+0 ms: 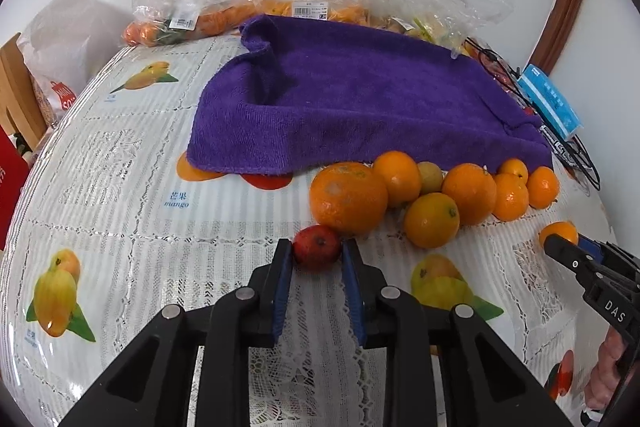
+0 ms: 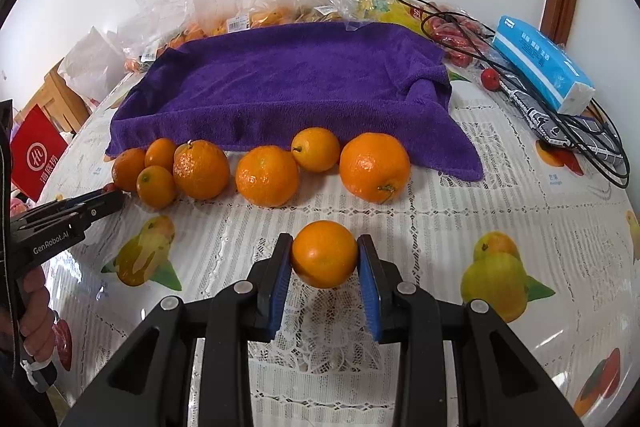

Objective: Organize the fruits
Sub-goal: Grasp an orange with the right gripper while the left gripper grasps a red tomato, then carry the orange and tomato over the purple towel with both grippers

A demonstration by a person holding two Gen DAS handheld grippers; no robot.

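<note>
A small red fruit (image 1: 317, 247) is gripped by the left gripper (image 1: 316, 253) and a small orange (image 2: 324, 253) by the right gripper (image 2: 325, 259), both apparently just above the tablecloth (image 2: 440, 227) before the row of oranges (image 2: 267, 175), so placement beside like fruit is called for next.

Loose oranges (image 2: 267, 175): eight. Small red fruits (image 1: 317, 247): two. Purple towel (image 2: 288, 91): one. Blue tissue pack (image 2: 542, 65): one. Grippers (image 2: 324, 255): two.
</note>
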